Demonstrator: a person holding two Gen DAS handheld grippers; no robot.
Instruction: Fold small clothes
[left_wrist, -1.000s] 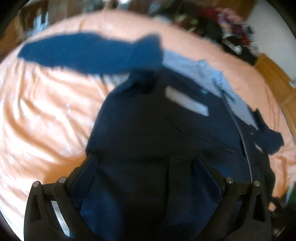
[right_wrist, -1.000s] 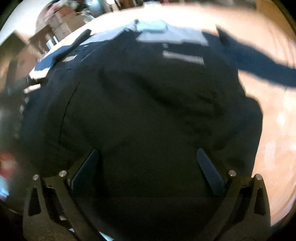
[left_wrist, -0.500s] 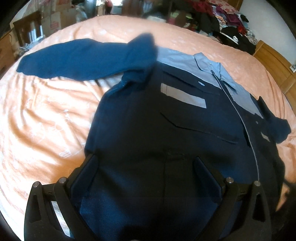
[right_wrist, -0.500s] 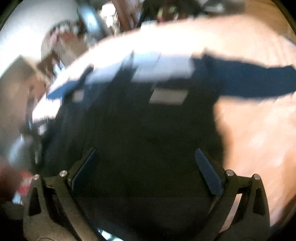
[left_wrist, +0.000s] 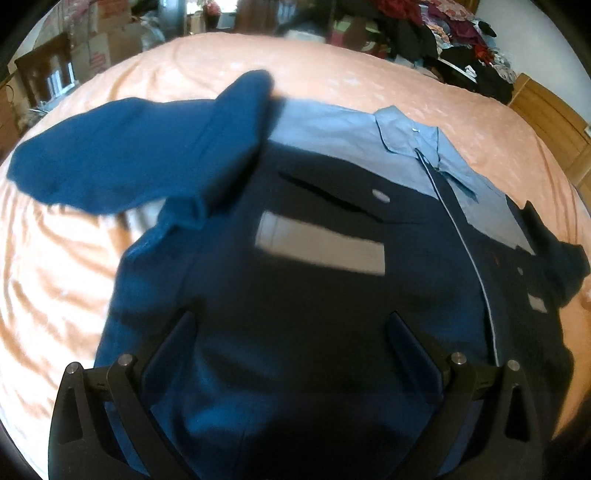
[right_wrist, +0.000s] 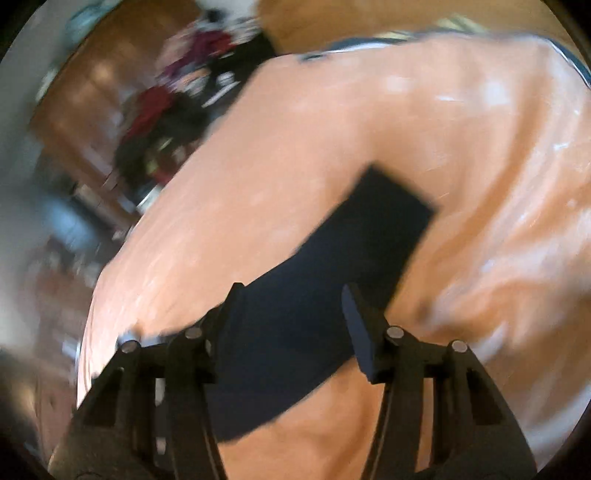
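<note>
Jaws wide on both: left gripper (left_wrist: 291, 332) over shirt (left_wrist: 314, 280), right gripper (right_wrist: 291, 302) astride sleeve (right_wrist: 332, 273)

Navy jacket (left_wrist: 314, 280): matt woven cloth, paler blue cloth yoke and collar (left_wrist: 410, 129), dull grey patch (left_wrist: 321, 243) on the chest. Bed sheet (left_wrist: 55, 258): peach cloth, creased, faint sheen. Left tongs (left_wrist: 291, 332): matt black plastic, shiny metal pins; headboard (left_wrist: 554, 122): smooth brown wood.

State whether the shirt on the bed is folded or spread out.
Mostly spread: the shirt lies front-up on the bed, collar showing, one sleeve out sideways.
</note>
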